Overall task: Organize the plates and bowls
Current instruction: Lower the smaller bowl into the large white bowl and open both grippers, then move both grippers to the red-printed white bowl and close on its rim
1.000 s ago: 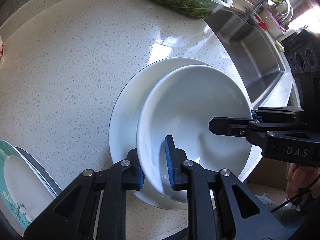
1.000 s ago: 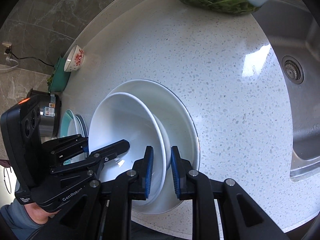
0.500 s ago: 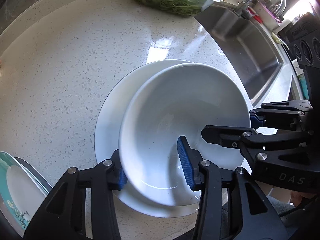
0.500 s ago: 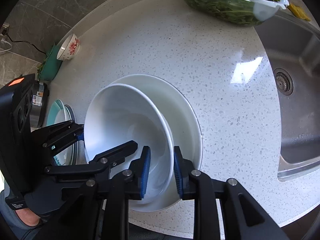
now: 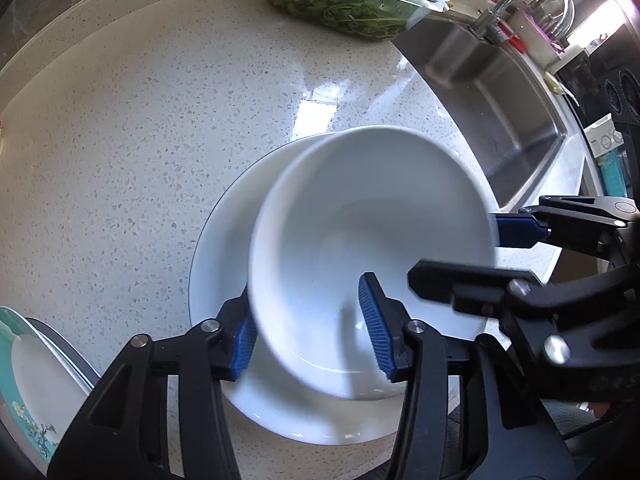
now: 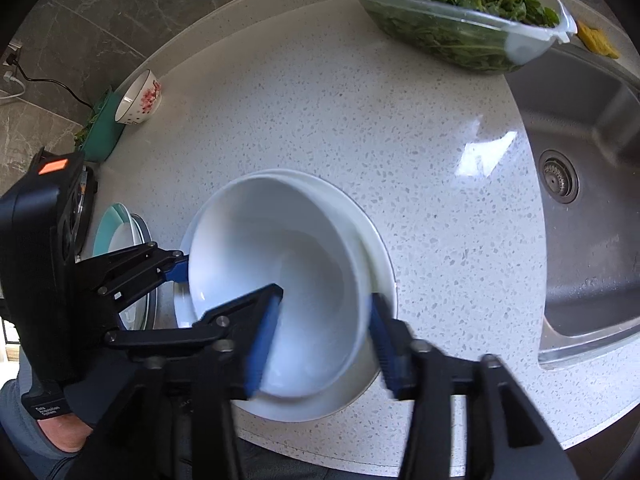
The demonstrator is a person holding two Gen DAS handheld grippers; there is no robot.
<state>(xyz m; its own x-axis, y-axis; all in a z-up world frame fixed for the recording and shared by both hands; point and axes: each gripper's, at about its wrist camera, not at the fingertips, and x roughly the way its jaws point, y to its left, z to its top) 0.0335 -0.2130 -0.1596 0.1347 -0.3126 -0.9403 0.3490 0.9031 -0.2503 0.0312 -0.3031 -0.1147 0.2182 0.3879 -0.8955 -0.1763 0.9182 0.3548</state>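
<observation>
We hold the left hand-held gripper (image 5: 312,334) spread wide, its blue pads astride the near wall of the bowl (image 5: 372,248), one outside, one inside, neither pressing. Our right hand-held gripper (image 6: 324,328) is likewise released, one pad inside the bowl (image 6: 280,264) and one outside its right wall. The bowl sits tilted in the plate (image 5: 224,240) on the table (image 5: 160,120). To the left, a teal-rimmed plate (image 5: 24,364) lies stacked on another dish. Farther off, a clear tub of greens (image 6: 460,12) stands near the sink (image 6: 592,184), and a flowered bowl (image 6: 140,98) leans against a green tray (image 6: 102,132) at the table's far left edge.
</observation>
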